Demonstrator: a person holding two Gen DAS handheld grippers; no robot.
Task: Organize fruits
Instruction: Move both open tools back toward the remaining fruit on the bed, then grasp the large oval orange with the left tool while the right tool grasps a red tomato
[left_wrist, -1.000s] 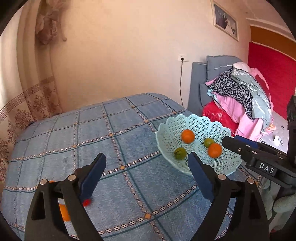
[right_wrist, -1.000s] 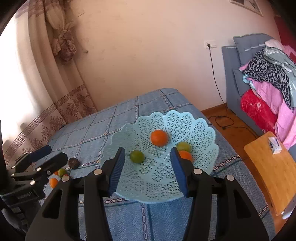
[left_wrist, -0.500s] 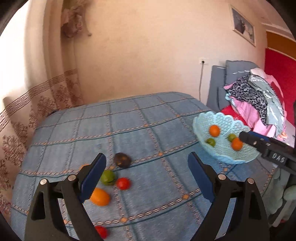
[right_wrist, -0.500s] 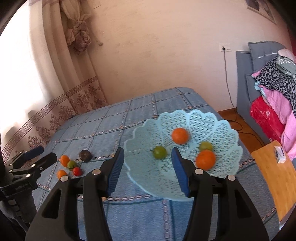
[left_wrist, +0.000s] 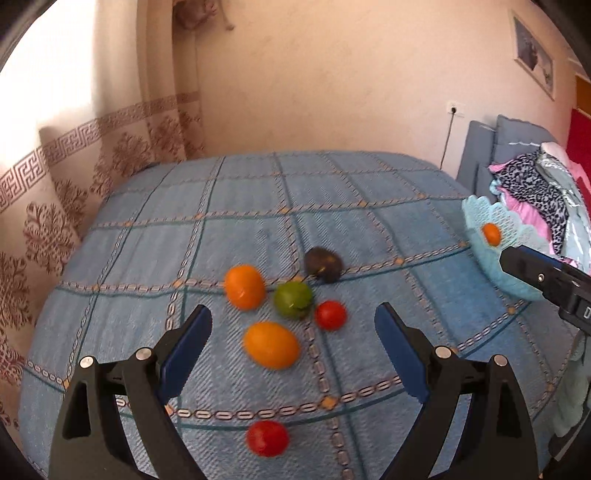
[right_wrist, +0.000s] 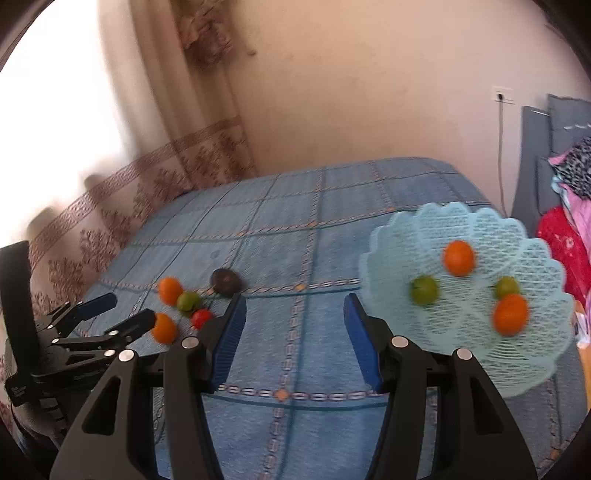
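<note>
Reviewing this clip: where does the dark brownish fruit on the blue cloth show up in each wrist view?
Left wrist: dark fruit sits just right of centre, beyond the green fruit.
Right wrist: dark fruit lies left of centre, above the left finger's tip.
Shared landmark: the pale blue basket, at the right in both.

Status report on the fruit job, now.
Left tongs open over loose fruit. Right tongs opening, nothing between. Four fruits in basket. Nothing blocking.
</note>
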